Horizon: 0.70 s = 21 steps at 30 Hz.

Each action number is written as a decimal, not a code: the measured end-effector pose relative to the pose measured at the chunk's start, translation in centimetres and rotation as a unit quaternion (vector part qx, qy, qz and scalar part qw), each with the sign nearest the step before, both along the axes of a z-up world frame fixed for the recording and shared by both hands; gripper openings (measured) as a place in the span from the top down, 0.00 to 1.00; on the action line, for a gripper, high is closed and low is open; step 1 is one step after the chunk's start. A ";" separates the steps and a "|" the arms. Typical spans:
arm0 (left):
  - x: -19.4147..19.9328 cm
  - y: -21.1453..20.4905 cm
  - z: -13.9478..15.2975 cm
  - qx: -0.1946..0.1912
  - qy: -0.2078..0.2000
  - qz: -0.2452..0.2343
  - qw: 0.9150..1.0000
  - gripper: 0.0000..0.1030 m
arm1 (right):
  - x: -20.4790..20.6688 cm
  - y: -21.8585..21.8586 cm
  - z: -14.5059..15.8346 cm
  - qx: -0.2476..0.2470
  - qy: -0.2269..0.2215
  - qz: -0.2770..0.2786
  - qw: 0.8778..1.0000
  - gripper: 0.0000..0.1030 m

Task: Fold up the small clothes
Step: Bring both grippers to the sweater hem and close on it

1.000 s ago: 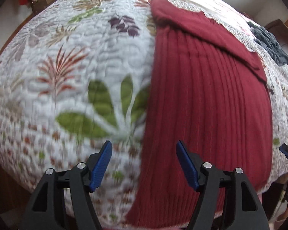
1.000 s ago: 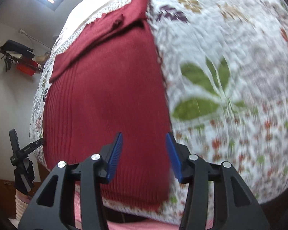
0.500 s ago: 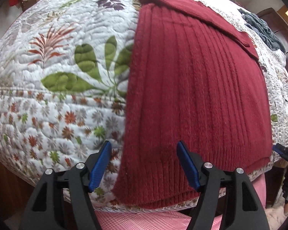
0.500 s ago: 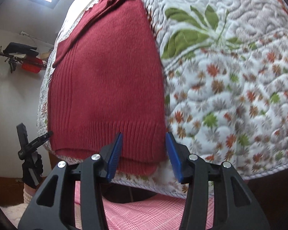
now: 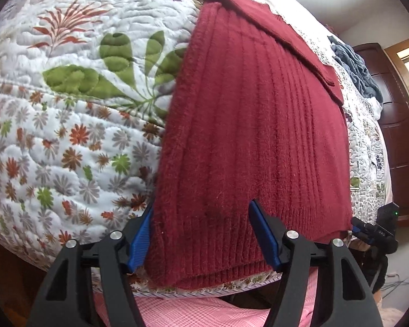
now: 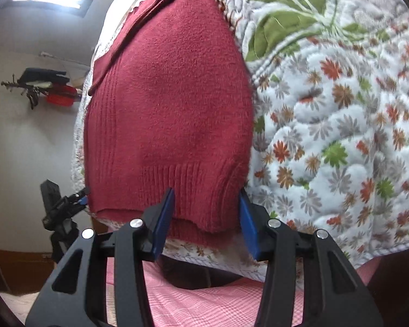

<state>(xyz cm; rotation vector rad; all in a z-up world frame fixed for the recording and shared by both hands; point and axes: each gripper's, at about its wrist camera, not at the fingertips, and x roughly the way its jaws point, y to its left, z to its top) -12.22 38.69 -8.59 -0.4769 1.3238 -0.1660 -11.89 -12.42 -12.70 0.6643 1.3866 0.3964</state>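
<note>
We see a dark red ribbed knit sweater point(image 5: 253, 136) lying flat on a white quilted bedspread printed with leaves and small flowers point(image 5: 76, 141), its long axis running from the near edge of the bed away from us. Its ribbed hem points toward 6 o'clock in both wrist views and hangs a little over the bed's edge, while the far end, with a flap of the same red fabric folded across it, points toward 12 o'clock. In the left wrist view the knit ribs run along that same axis, leaning slightly to 1 o'clock. The left gripper point(image 5: 204, 237) sits at the hem's left corner with its blue-padded fingers point(image 5: 264, 237) spread wide, one on each side of the corner fabric, and we cannot say that they press it. The right gripper point(image 6: 205, 218) sits at the hem's right corner, its blue pads point(image 6: 163, 218) likewise spread apart with the corner of the hem between them, not squeezed. In the left view the right gripper's black body shows at 4 o'clock beside the hem's far corner; in the right view the left one shows at 8 o'clock. Below the bed's edge, at 6 o'clock, lies a pink checked cloth point(image 5: 204, 313). At 2 o'clock in the left view a blue-grey crumpled garment point(image 5: 360, 68) rests on the bedspread, well apart from the sweater, near dark wooden furniture point(image 5: 395, 136).
</note>
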 end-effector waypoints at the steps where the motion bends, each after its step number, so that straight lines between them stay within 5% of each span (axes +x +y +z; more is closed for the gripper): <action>1: -0.1 -0.1 0.1 0.003 0.000 -0.004 1.000 0.35 | 0.0 -0.1 0.0 0.002 0.000 0.000 1.000 0.55; 8: 0.4 -0.9 -0.1 0.014 0.003 -0.009 1.000 0.38 | 0.7 0.9 -0.5 0.004 -0.007 -0.025 1.000 0.56; 13: 0.2 -0.6 0.1 0.018 0.008 -0.010 1.000 0.52 | 1.2 2.0 0.1 -0.019 -0.018 -0.005 1.000 0.69; 15: -0.2 -0.1 -0.2 0.008 0.018 -0.010 1.000 0.51 | 1.3 2.0 -0.1 -0.011 -0.013 -0.007 1.000 0.70; 17: -0.3 -0.1 -0.5 -0.003 0.024 -0.021 0.999 0.40 | 1.1 1.3 -0.7 -0.003 -0.004 -0.012 1.000 0.70; 21: -0.3 -1.3 -0.2 0.029 0.022 -0.037 0.999 0.36 | 1.2 1.5 -1.1 0.002 -0.006 -0.015 1.000 0.74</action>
